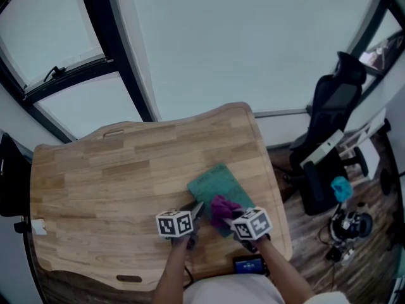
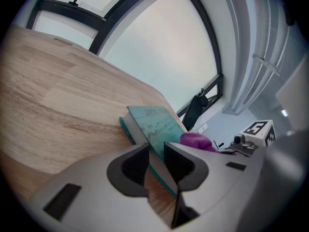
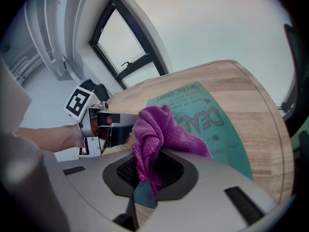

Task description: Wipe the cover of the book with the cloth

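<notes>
While the left gripper (image 2: 155,151) clamps the thin teal hardcover book (image 2: 154,122), the right gripper (image 3: 149,169), clenching the crumpled purple terry cloth (image 3: 159,129), should sweep flat ahead of its jaws.

Left gripper (image 2: 155,151): both pads closed against the near edge of the teal book (image 2: 157,124), which passed between them. Book lay flat on the wooden table (image 2: 58,95), cover up, print too small to read. Purple cloth (image 2: 195,140) rested bunched on the book's right side, with the right gripper (image 2: 231,149) just beside it. Window (image 2: 159,47) stood behind the table.
</notes>
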`<action>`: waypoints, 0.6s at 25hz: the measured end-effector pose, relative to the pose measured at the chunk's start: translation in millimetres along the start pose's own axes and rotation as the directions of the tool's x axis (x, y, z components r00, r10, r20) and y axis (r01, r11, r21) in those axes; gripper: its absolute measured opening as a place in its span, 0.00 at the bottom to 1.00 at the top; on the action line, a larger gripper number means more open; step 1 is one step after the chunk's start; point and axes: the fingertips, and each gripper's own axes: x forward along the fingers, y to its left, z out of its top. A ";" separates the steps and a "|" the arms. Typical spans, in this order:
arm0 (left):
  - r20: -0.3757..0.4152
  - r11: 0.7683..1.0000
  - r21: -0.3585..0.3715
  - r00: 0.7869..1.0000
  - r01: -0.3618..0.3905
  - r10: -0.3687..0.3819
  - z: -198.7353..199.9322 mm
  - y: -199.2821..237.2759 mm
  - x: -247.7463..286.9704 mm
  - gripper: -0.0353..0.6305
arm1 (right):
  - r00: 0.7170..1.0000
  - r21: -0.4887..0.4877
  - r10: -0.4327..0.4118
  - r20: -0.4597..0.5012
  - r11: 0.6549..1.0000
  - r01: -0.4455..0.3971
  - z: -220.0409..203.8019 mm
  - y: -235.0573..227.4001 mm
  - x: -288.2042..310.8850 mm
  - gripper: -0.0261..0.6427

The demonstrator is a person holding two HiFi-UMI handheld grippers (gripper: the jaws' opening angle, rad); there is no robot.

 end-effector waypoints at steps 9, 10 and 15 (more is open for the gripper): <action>-0.001 1.000 -0.002 1.000 -0.001 0.001 -0.7 0.8 -0.4 0.20 | 1.000 0.011 0.013 -0.014 1.000 -0.013 -12.9 3.1 -5.0 0.11; -0.001 1.000 -0.002 1.000 0.000 0.000 -0.6 0.7 -0.5 0.20 | 1.000 0.011 0.013 -0.016 1.000 -0.013 -15.1 3.3 -5.8 0.11; -0.002 1.000 -0.002 1.000 0.002 -0.002 -0.6 0.6 -0.2 0.20 | 1.000 0.008 0.016 -0.021 1.000 -0.016 -22.7 3.6 -9.6 0.11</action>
